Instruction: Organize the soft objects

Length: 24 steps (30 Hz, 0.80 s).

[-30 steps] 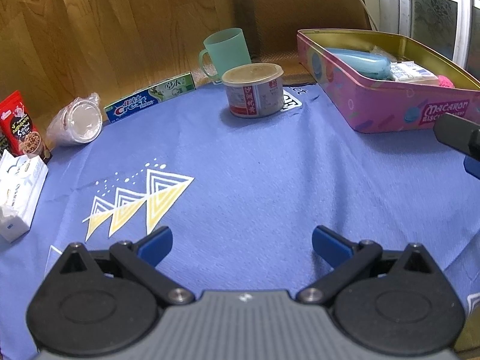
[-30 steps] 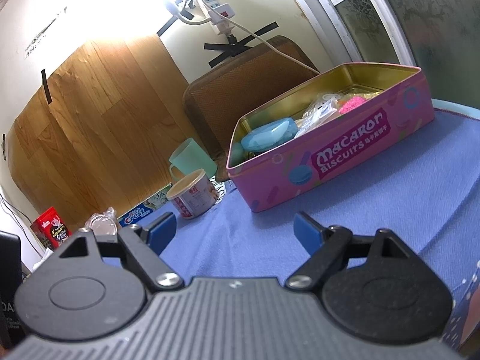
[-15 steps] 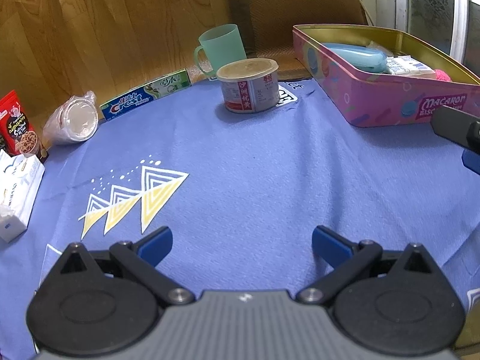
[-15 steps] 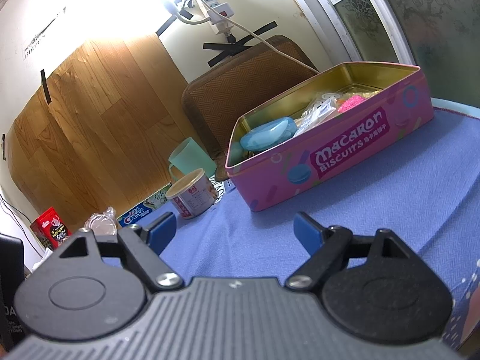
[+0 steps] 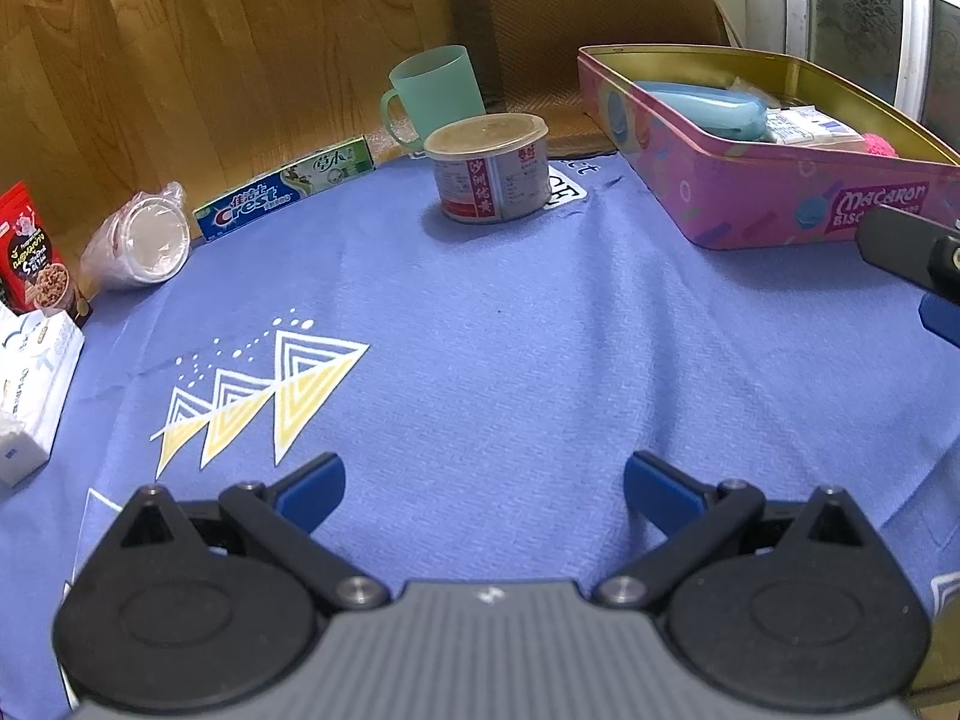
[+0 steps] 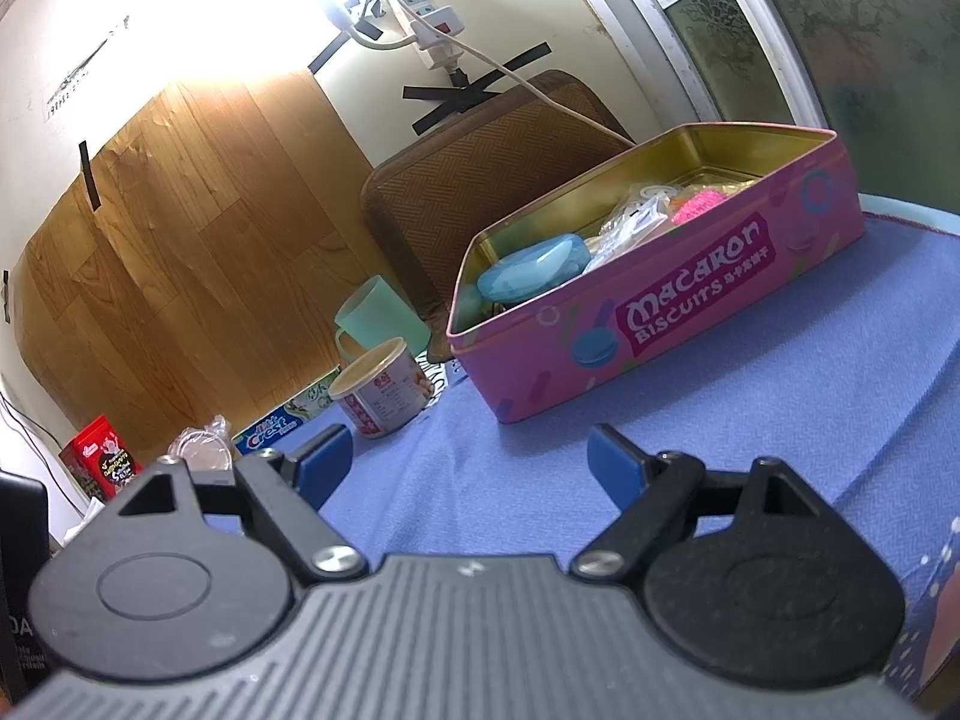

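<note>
A pink macaron biscuit tin (image 5: 756, 192) (image 6: 660, 330) stands open at the far right of the blue cloth. Inside lie a light blue soft case (image 5: 702, 111) (image 6: 534, 267), a white packet (image 5: 807, 129) (image 6: 630, 222) and a pink knitted piece (image 5: 879, 144) (image 6: 699, 204). My left gripper (image 5: 483, 489) hovers open over the bare cloth, with nothing between its blue pads. My right gripper (image 6: 468, 459) is open too, a short way in front of the tin; part of it shows at the right edge of the left wrist view.
Along the back stand a mint cup (image 5: 435, 90), a lidded can (image 5: 489, 168), a Crest toothpaste box (image 5: 282, 195), a bagged stack of cups (image 5: 141, 240), a red snack pack (image 5: 30, 258) and a white tissue pack (image 5: 30, 390). A brown chair back (image 5: 576, 12) rises behind the table.
The left gripper has drawn back and tilted slightly, so the objects sit a little farther away. The right gripper has barely shifted. Both stay open.
</note>
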Each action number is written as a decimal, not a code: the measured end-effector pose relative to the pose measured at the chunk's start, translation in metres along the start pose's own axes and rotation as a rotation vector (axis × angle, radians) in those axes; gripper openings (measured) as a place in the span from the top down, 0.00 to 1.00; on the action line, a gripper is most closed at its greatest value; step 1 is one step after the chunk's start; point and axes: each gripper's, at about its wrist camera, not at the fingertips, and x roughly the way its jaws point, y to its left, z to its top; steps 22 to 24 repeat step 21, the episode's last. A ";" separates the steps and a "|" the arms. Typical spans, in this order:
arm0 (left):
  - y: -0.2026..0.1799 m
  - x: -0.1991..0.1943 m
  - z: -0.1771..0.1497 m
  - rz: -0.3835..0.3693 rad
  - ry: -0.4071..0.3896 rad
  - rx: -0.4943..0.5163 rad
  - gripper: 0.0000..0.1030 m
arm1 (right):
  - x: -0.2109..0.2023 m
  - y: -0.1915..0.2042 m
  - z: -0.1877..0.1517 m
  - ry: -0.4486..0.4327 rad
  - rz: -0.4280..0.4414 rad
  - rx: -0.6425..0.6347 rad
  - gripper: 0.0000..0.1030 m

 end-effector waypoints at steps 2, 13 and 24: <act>0.000 0.000 0.001 -0.001 -0.002 0.001 0.00 | 0.000 0.000 0.000 -0.001 0.000 0.000 0.15; 0.002 -0.005 0.003 -0.001 -0.021 -0.005 0.00 | -0.003 0.000 0.000 -0.013 -0.008 0.002 0.15; 0.003 -0.008 0.004 -0.028 -0.037 0.002 0.00 | -0.003 0.004 -0.001 -0.012 -0.009 -0.006 0.15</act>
